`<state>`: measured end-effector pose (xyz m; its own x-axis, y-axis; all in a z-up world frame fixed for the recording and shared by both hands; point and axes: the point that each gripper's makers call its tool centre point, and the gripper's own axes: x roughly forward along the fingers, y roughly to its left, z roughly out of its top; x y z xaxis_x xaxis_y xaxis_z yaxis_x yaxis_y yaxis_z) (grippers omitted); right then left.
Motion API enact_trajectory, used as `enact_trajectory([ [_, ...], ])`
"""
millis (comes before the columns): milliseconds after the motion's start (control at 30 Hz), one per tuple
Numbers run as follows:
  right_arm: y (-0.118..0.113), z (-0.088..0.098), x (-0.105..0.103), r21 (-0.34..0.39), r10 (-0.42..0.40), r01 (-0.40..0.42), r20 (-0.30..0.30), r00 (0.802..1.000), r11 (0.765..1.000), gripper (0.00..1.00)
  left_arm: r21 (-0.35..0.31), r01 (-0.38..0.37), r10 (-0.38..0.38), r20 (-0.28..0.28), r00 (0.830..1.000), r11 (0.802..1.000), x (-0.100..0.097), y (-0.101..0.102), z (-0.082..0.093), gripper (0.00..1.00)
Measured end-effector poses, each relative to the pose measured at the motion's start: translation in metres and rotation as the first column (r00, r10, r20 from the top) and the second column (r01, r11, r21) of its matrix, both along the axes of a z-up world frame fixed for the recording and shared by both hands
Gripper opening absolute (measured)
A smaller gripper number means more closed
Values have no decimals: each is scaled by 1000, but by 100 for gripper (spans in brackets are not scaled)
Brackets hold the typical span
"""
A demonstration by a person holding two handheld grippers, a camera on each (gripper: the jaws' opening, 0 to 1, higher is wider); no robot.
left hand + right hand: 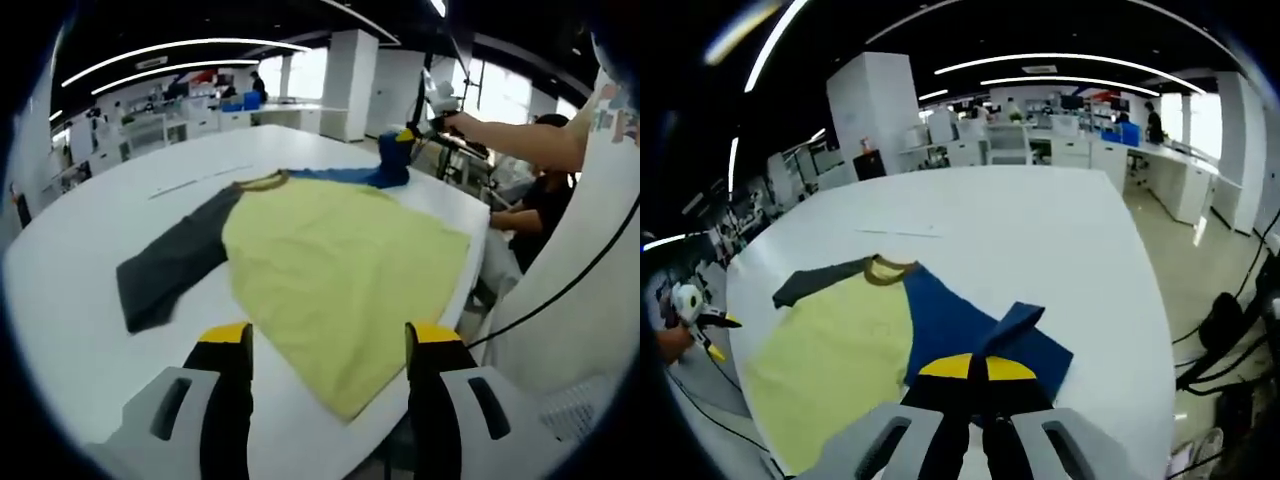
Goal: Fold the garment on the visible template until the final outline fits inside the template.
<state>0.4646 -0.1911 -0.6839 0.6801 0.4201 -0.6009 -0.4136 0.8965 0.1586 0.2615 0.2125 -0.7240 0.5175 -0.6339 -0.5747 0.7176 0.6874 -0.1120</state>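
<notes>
- The soft pale-yellow cloth garment (340, 275) with one dark grey sleeve (170, 270), one blue sleeve (960, 325) and a ribbed olive collar (885, 270) lies flat on the smooth white surface (90, 300), ahead of the left tool (328, 345).
- The left tool's yellow-tipped jaws stand apart, holding nothing.
- The right tool (976, 368) is clamped on the blue sleeve's raised end; its cuff is hidden.
- No template outline can be made out.

Bare table (80, 300) lies open beyond both sets of fingers; only the flat shirt (340, 280) covers it. A seated person (535, 200) and a hanging cable (560, 290) crowd the left fingers' right side.
</notes>
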Motion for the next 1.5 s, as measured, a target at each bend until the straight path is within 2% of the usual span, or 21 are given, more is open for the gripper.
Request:
enact_trajectory([
  [500, 66, 8, 18, 23, 103, -104, 11, 995, 994, 0, -4, -13, 13, -13, 1000, 1000, -2, 9, -3, 57],
  [767, 98, 6, 24, 26, 159, -159, 1, 987, 987, 0, -8, -12, 12, -15, 1000, 1000, 1, 12, -4, 57],
  [1233, 160, 6, 39, 41, 266, -265, -3, 964, 963, 0, -14, -25, 25, -20, 999, 1000, 2, 19, -5, 56],
  [1500, 191, 5, 41, 45, 316, -315, -5, 949, 948, 0, -16, -33, 33, -26, 999, 999, 1, 22, -7, 56],
])
